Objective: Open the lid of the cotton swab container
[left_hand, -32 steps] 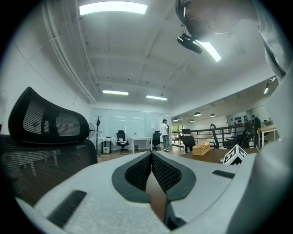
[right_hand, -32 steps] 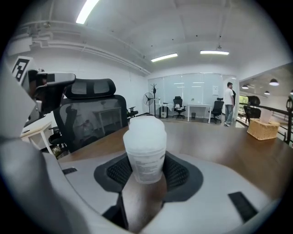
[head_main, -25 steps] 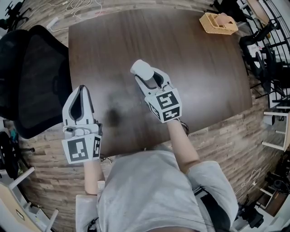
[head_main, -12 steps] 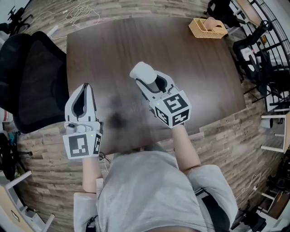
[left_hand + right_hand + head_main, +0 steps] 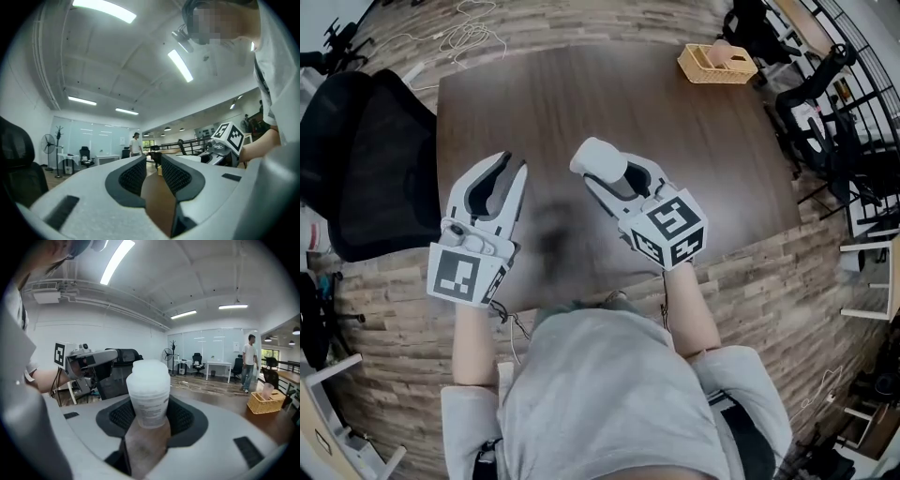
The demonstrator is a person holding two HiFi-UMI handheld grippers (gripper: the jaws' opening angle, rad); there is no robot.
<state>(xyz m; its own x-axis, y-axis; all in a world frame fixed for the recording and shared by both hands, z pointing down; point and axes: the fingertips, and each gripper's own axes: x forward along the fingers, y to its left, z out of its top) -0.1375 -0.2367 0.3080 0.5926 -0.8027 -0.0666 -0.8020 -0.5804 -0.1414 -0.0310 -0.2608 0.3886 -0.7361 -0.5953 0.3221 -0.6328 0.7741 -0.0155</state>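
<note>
A white, translucent cotton swab container [image 5: 147, 392] with its domed lid on stands upright between the black pads of my right gripper [image 5: 149, 414], which is shut on it. From the head view the container [image 5: 599, 158] is held above the middle of the dark wooden table [image 5: 694, 150]. My left gripper [image 5: 514, 167] hovers to the left of it, apart from it, and its jaws are opening. Its pads [image 5: 135, 174] stand a narrow gap apart with nothing between them. In the left gripper view the right gripper's marker cube [image 5: 230, 137] shows at the right.
A wicker basket [image 5: 716, 62] stands at the table's far right corner. A black office chair [image 5: 366, 159] is at the table's left edge. White cables [image 5: 473, 30] lie on the floor behind the table. Black chairs and frames [image 5: 830, 103] crowd the right side.
My left gripper has risen toward the container and tilted right, and its jaws have parted from shut. The right gripper holds the container in nearly the same spot.
</note>
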